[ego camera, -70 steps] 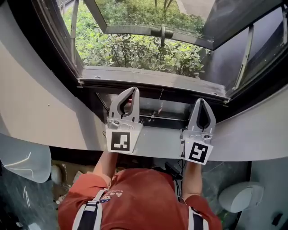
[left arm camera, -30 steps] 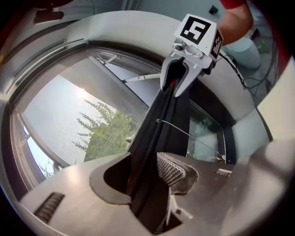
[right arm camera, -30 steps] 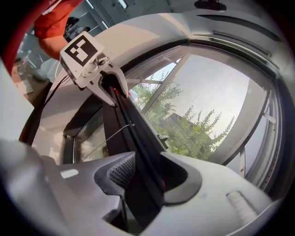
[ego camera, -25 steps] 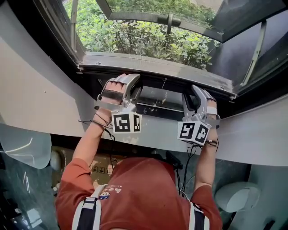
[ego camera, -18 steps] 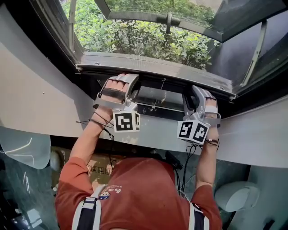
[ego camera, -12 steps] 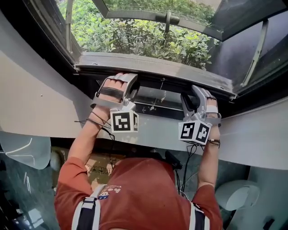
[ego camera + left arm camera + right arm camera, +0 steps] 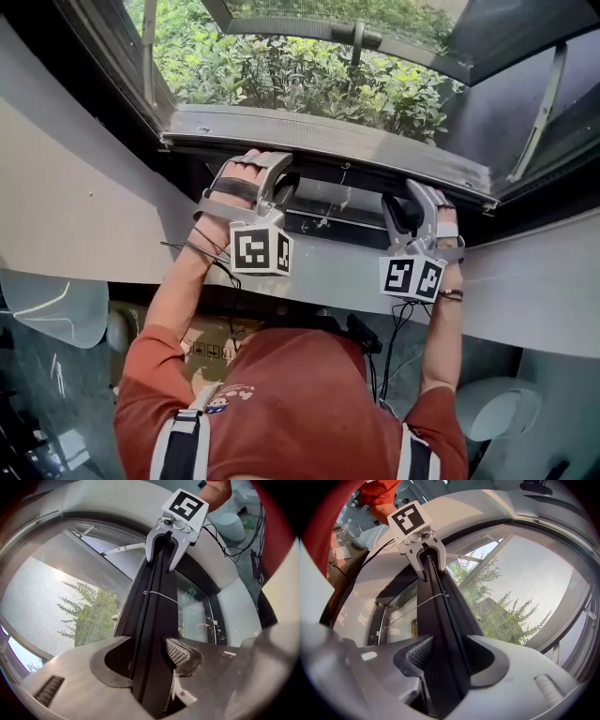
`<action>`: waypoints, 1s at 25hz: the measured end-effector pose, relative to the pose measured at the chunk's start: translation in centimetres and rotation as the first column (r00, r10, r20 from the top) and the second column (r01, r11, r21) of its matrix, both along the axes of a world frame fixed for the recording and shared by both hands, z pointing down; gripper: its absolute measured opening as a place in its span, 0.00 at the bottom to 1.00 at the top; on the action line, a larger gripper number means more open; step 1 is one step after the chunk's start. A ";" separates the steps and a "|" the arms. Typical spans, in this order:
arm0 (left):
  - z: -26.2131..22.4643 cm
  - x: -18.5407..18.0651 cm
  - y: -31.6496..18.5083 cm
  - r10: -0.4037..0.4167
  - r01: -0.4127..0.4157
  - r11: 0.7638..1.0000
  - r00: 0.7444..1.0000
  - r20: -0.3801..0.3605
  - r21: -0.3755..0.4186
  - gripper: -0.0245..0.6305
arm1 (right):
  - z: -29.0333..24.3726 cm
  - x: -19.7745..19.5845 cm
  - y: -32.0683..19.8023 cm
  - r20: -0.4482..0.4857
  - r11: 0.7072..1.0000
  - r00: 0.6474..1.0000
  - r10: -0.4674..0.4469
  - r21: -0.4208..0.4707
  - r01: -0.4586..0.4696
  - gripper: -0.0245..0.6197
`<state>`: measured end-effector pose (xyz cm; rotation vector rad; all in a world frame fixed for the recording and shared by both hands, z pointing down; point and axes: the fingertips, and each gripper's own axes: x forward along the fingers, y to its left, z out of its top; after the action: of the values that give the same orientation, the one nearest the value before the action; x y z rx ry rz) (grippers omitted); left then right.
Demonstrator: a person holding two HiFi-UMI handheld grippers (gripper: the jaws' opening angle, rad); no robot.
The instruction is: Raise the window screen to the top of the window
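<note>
Both hand-held grippers, left (image 7: 271,169) and right (image 7: 413,194), have just been opening, jaws slack around the window screen's slim black rail (image 7: 154,616). Letting go, I reckon; next, back out cleanly.

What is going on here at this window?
A person holds a gripper in each hand. The left gripper and the right gripper both straddle the dark bar at the edge of the window screen. Both sets of jaws have just been opening, with the bar between them, so neither clamps it now.
</note>
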<state>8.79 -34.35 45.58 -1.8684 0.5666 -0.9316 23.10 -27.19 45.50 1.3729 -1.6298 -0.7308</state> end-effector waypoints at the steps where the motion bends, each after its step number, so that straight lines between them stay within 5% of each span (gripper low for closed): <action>1: -0.1 0.0 0.0 0.003 -0.003 1.000 1.000 0.005 0.003 0.33 | -0.1 0.0 0.0 -0.004 1.000 1.000 -0.003 -0.002 0.003 0.38; 8: -0.4 -0.2 0.0 0.010 -0.009 1.000 0.999 0.048 -0.019 0.32 | -0.4 -0.1 0.2 0.008 0.997 1.000 -0.015 -0.071 0.015 0.38; 16: -0.2 0.0 0.2 0.039 -0.036 0.990 0.999 0.019 -0.139 0.32 | -0.2 -0.1 0.0 0.016 0.999 1.000 -0.020 -0.050 0.021 0.38; 20: -0.1 -0.2 0.4 0.045 -0.043 0.991 0.999 0.019 -0.128 0.31 | -0.1 -0.2 0.3 0.015 0.995 1.000 -0.019 -0.099 0.020 0.38; 25: -1.7 -0.2 0.5 0.058 -0.060 0.995 0.998 -0.022 -0.081 0.31 | -1.7 -0.1 0.4 0.007 0.999 1.000 -0.019 -0.040 0.019 0.38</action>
<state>8.63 -33.88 43.92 -1.9583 0.4885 -0.9104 23.00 -26.80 43.84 1.3343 -1.6560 -0.7010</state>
